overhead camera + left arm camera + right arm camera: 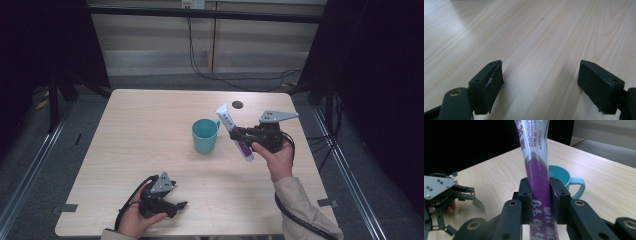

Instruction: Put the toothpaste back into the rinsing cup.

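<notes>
A white and purple toothpaste tube (235, 131) is held off the table, tilted, to the right of a teal mug (204, 135). My right gripper (239, 135) is shut on the tube's purple middle; the right gripper view has both pads pressed against the tube (538, 182), with the mug (564, 178) just behind it. My left gripper (179, 207) rests near the table's front edge, jaws open with bare wood between them (540, 82). It also appears far off as the left gripper (465, 207) in the right gripper view.
The wooden table (150, 125) has a small dark hole (237, 104) near its back right. Cables hang behind the table's far edge. Dark curtains stand at both sides.
</notes>
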`<action>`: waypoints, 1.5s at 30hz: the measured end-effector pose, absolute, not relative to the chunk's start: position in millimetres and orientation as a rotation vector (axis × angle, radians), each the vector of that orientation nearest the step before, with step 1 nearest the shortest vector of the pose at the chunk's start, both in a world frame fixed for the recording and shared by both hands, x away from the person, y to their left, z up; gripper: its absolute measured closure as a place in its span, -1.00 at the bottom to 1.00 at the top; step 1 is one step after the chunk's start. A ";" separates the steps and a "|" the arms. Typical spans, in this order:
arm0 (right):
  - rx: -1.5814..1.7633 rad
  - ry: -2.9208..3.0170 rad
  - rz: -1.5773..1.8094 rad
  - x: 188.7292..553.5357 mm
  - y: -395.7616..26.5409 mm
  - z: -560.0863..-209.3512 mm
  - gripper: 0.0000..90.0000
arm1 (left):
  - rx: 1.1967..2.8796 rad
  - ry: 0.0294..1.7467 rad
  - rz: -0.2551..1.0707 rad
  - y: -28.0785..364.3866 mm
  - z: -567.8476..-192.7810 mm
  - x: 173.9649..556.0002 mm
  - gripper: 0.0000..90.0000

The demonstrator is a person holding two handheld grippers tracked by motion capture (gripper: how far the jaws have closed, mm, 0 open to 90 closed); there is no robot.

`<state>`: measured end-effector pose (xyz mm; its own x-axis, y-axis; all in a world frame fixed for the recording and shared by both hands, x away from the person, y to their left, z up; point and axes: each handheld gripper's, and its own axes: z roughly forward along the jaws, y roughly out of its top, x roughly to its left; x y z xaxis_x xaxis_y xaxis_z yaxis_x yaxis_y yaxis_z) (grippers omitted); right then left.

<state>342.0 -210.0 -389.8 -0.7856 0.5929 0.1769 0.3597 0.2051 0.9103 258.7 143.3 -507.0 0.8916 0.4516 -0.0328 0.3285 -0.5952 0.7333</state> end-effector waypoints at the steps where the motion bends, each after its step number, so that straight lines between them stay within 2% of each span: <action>1: 0.915 2.260 1.617 342.7 -208.5 -388.8 0.62 | 2.259 0.556 0.199 143.3 -506.9 258.8 -0.55; 45: 0.947 2.106 1.770 373.0 -190.8 -376.3 0.62 | 2.259 0.556 0.199 143.3 -506.9 258.8 -0.55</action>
